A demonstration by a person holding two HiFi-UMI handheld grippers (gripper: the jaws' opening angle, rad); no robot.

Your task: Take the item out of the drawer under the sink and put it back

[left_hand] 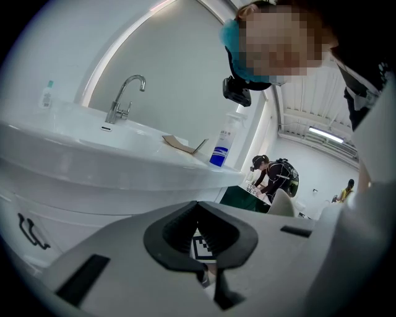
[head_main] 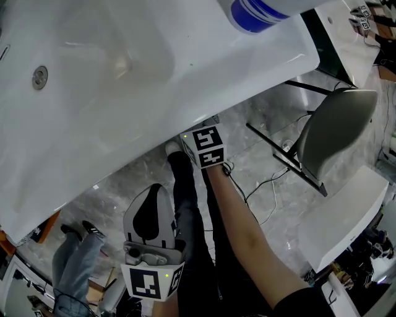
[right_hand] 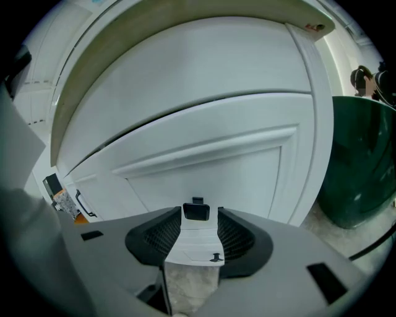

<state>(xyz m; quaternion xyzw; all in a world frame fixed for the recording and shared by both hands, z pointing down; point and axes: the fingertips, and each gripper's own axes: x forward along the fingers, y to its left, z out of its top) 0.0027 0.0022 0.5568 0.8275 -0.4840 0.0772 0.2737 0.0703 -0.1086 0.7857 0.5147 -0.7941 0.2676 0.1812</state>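
Head view looks steeply down on a white sink basin (head_main: 124,93) filling the upper left, its drain (head_main: 39,77) at the far left and a blue-and-white bottle (head_main: 250,11) cut off by the top edge. Grey marbled floor (head_main: 272,155) spreads below, with a grey chair (head_main: 337,133) at the right and a black cable (head_main: 266,186) trailing through the centre.

Now the tools. The right gripper (right_hand: 198,226) points at the white cabinet (right_hand: 204,105) under the basin, jaws spread wide and gripping nothing. A small black pull (right_hand: 196,212) on a white front sits at the centre of the frame, right in the gap between the pads, and neither pad presses on it. In the head view that gripper's tips vanish under the basin's edge, and only its marker cube (head_main: 207,148) shows.

The left gripper (left_hand: 198,207) hangs back at the lower left of the head view, tips together and empty, the faucet (left_hand: 124,99) at upper left of its own view.

The cabinet fronts look closed, and the item itself shows in no view. A dark green object (right_hand: 362,167) is cut off at the right edge.
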